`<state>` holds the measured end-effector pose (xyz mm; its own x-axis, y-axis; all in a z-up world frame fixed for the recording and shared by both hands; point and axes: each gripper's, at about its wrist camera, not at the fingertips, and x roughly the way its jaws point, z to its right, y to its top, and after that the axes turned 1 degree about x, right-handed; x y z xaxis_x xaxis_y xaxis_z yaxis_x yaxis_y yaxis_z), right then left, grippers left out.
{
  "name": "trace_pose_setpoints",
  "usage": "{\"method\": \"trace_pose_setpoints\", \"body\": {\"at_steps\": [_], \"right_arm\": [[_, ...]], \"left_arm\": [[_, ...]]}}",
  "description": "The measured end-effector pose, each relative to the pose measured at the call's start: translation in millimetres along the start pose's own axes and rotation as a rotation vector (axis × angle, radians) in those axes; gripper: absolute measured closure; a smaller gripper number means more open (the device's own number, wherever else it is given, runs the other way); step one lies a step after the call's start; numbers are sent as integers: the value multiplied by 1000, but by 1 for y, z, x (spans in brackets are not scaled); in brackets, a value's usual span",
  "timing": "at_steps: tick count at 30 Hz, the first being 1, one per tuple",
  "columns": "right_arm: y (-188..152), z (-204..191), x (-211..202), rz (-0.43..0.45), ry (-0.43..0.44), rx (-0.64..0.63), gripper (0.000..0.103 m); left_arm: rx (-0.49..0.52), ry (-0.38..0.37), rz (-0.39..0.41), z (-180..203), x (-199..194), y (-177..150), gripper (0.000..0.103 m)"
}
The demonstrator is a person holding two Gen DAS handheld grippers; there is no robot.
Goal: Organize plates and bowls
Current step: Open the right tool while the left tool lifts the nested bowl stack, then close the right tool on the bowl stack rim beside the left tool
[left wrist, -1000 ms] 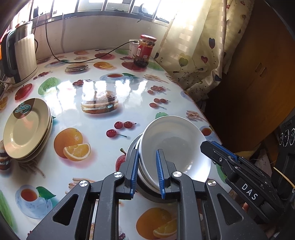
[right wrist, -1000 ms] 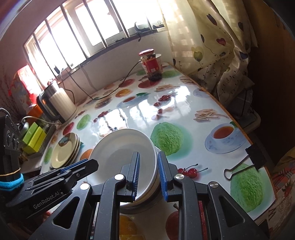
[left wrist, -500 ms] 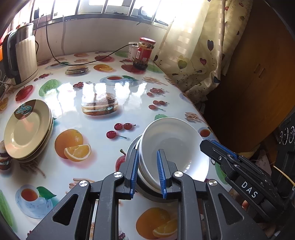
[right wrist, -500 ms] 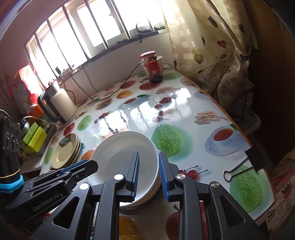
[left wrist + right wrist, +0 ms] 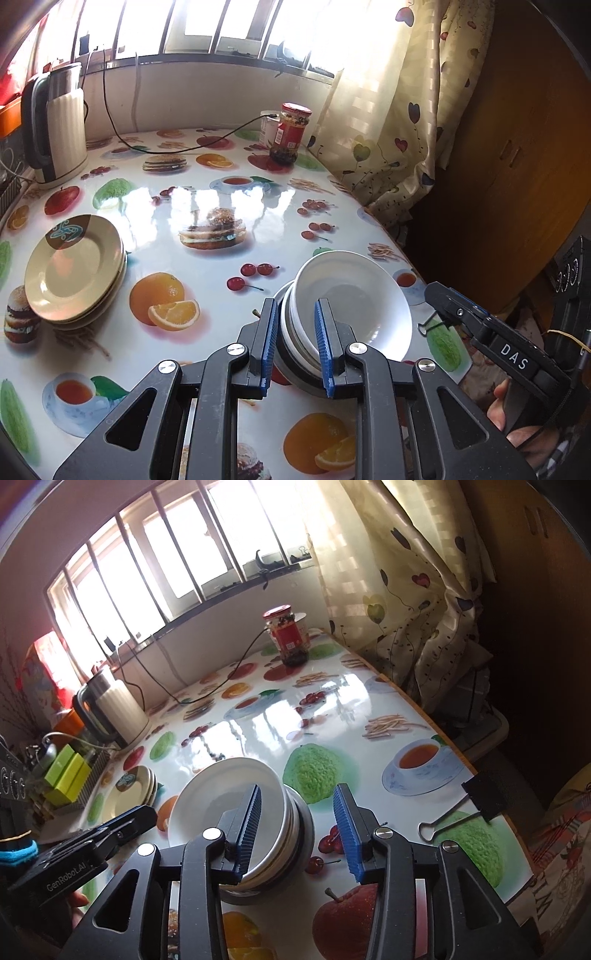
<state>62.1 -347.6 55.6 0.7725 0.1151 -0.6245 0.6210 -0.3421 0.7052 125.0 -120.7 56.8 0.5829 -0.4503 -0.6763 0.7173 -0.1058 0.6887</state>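
A stack of white bowls (image 5: 351, 299) sits on the fruit-print table near its right edge, with a steel bowl at the bottom; it also shows in the right wrist view (image 5: 229, 805). My left gripper (image 5: 295, 347) is shut on the near rim of the bowl stack. My right gripper (image 5: 297, 829) is open, its jaws wide apart around the right rim of the same stack. A stack of beige plates (image 5: 74, 266) lies at the left of the table, also seen in the right wrist view (image 5: 129, 794).
A kettle (image 5: 55, 122) stands at the back left with a black cable (image 5: 166, 149) running across the table. A red-lidded jar (image 5: 291, 133) stands at the back right by the curtain. A binder clip (image 5: 465, 805) lies at the right edge.
My right gripper has opened from the bowl rim; its jaws now stand wide apart. The left gripper stays shut on the stack. Both cameras have risen and tilted a little.
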Motion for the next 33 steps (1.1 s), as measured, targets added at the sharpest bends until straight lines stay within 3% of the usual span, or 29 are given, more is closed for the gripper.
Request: {"method": "trace_pose_setpoints", "body": {"at_steps": [8,15,24,28,33], "right_arm": [[-10,12,-9,32,-15,-17,57],[-23,21,-1,8,-22,-22,55],[-34,28,16,-35,-29,-18,48],[-39,33,23,-56,-24,1,48],[-42,35,34,-71,21,15,48]], "left_arm": [[9,65,31,-16,-7,-13,81],[-6,84,28,-35,1,-23,81],[-62,26,-6,-50,19,-28,81],[-86,-33,-25,-51,26,-30,81],[-124,-80,-55,-55,39,-31,81]]}}
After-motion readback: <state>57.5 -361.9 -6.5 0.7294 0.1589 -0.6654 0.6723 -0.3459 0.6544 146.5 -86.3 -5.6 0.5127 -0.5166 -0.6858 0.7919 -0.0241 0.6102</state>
